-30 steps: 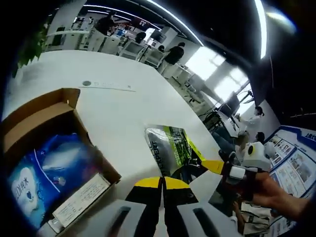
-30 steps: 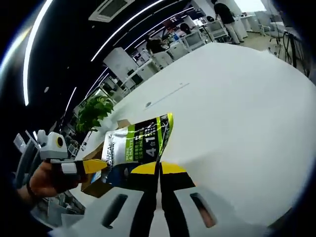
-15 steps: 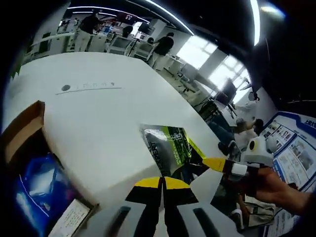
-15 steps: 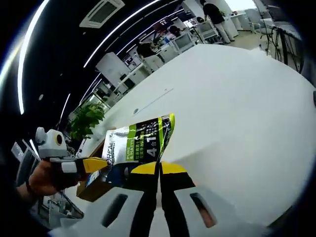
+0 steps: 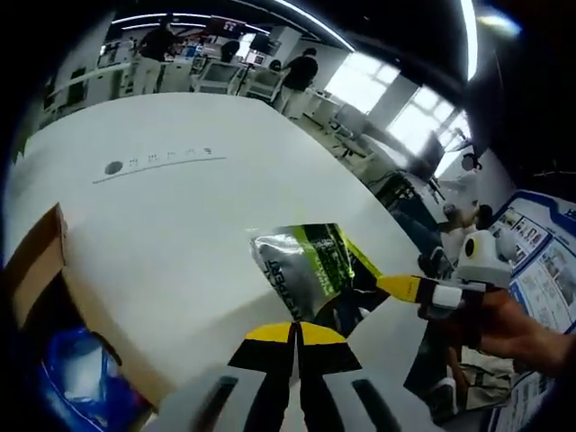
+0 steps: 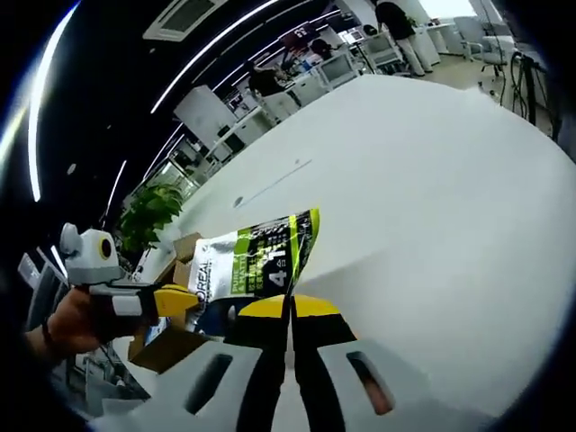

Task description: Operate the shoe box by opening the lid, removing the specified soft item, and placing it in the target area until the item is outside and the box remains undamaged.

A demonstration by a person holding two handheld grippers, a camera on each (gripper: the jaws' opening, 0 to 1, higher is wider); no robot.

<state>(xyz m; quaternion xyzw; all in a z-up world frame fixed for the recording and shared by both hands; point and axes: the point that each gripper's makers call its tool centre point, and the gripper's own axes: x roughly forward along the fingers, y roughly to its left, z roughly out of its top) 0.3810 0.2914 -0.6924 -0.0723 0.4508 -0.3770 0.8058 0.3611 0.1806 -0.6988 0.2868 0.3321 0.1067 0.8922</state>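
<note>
I am holding the flat silver, green and black printed soft pouch (image 5: 306, 270) up over the wide white desk (image 5: 180, 207), and both of my grippers are on it: in the left gripper view my left gripper (image 5: 294, 333) has its yellow-tipped fingers clenched together on the pouch's near lower edge, while my right gripper (image 5: 400, 288) comes in from the right, pinching the far corner. In the right gripper view the same holds from the other side: my right gripper (image 6: 290, 310) is clamped shut on the pouch (image 6: 256, 261) at its bottom edge, and the left gripper (image 6: 171, 299) is gripping its lower left corner. The open brown cardboard shoe box (image 5: 36, 270) is sitting on the desk to my left, well apart from the pouch, with a blue plastic package (image 5: 76, 378) lying inside it; its flaps look intact from here. So, as I judge it, the lid is already open and the soft item is already out of the box, clear of its walls. What is left is the placing: I am carrying the pouch above bare desk, it is not yet resting on anything, and I cannot make out any marked target area, so lowering it flat and letting go with both pairs of fingers remains.
</note>
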